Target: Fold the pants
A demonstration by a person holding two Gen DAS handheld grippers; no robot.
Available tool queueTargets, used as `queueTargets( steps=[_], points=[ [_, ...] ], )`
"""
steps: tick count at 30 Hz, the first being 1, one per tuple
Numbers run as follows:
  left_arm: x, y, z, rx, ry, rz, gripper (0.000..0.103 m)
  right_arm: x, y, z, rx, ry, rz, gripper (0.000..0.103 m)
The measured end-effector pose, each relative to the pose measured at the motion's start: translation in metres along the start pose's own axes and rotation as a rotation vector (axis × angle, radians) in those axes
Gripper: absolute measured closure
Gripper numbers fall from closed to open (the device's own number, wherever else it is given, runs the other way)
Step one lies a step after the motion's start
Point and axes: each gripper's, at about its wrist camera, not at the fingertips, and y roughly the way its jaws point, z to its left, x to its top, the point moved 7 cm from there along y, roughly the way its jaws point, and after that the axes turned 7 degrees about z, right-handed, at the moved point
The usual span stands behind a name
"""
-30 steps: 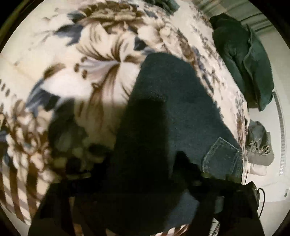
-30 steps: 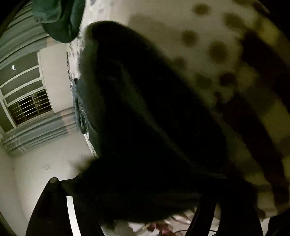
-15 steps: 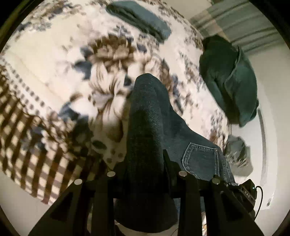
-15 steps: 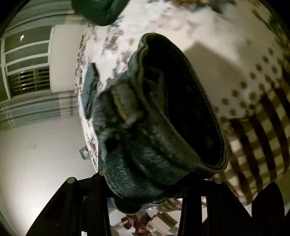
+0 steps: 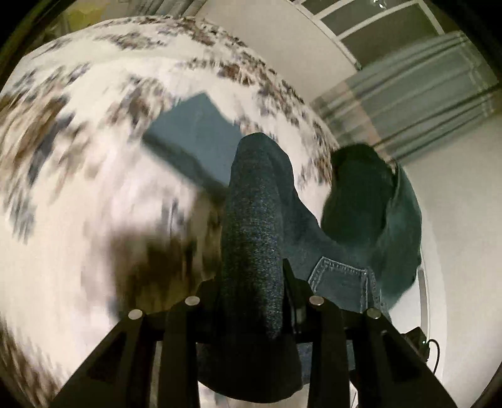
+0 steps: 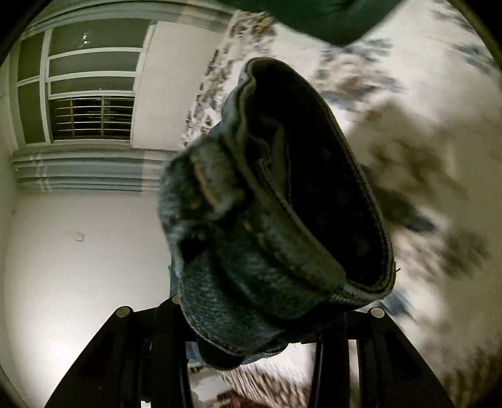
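Note:
Dark blue denim pants (image 5: 254, 219) hang bunched between my left gripper's (image 5: 252, 298) fingers, a back pocket (image 5: 342, 279) showing to the right. The left gripper is shut on a fold of the pants, lifted above the floral bed cover (image 5: 94, 194). In the right wrist view the pants' waistband end (image 6: 282, 219) fills the centre, open like a tube, and my right gripper (image 6: 251, 317) is shut on it. Both hold the pants up off the bed.
A folded blue garment (image 5: 194, 138) lies on the bed behind the pants. A dark green pillow (image 5: 373, 207) sits at the bed's right edge and also shows in the right wrist view (image 6: 313, 18). A window (image 6: 88, 94), striped curtains (image 5: 417, 94) and a white wall (image 6: 78, 251) lie beyond.
Both grippers have risen and tilted up with the pants; the bed has dropped away and the wall, window and curtains have come into view. The views are motion-blurred.

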Motion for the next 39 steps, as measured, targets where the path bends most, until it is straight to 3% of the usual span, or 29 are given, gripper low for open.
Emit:
queueTargets(
  steps=[2,9,13,16,20,23,24,27,32,34,35,37,39],
  points=[
    [0.058,0.019,0.013,0.008,0.021,-0.007,0.076,0.012,0.031,0.007,0.019,-0.001,-0.007,0.062],
    [0.214,0.101,0.061,0.055,0.093,-0.012,0.076,0.135,0.209,0.051,0.066,0.020,-0.014,0.062],
    [0.247,0.150,0.107,0.102,0.066,0.037,0.075,0.176,0.287,0.042,0.045,0.030,0.009,0.062],
    [0.242,0.172,0.138,0.139,0.066,0.086,0.070,0.186,0.318,0.027,-0.003,0.002,0.027,0.059],
    [0.224,0.171,0.152,0.154,0.119,0.112,0.057,0.182,0.321,0.011,-0.044,-0.010,0.092,0.054],
    [0.218,0.160,0.155,0.156,0.109,0.122,0.053,0.179,0.313,0.010,-0.076,-0.014,0.112,0.052],
    [0.217,0.153,0.154,0.180,0.114,0.118,0.053,0.175,0.306,0.011,-0.099,-0.018,0.104,0.045],
    [0.217,0.137,0.145,0.268,0.156,0.098,0.054,0.168,0.280,0.017,-0.204,-0.037,0.066,0.043],
    [0.200,0.106,0.108,0.427,0.308,0.056,0.056,0.142,0.234,0.055,-0.519,-0.277,-0.007,0.036],
    [0.188,0.094,0.094,0.487,0.347,0.054,0.042,0.120,0.218,0.068,-0.637,-0.366,-0.044,0.010],
    [0.179,0.085,0.084,0.524,0.373,0.049,0.034,0.113,0.206,0.072,-0.661,-0.393,-0.058,0.004],
    [0.167,0.070,0.068,0.542,0.406,0.029,0.008,0.087,0.181,0.083,-0.728,-0.454,-0.097,0.000],
    [0.159,0.057,0.057,0.559,0.421,0.012,0.006,0.068,0.164,0.103,-0.783,-0.512,-0.128,0.000]
  ],
)
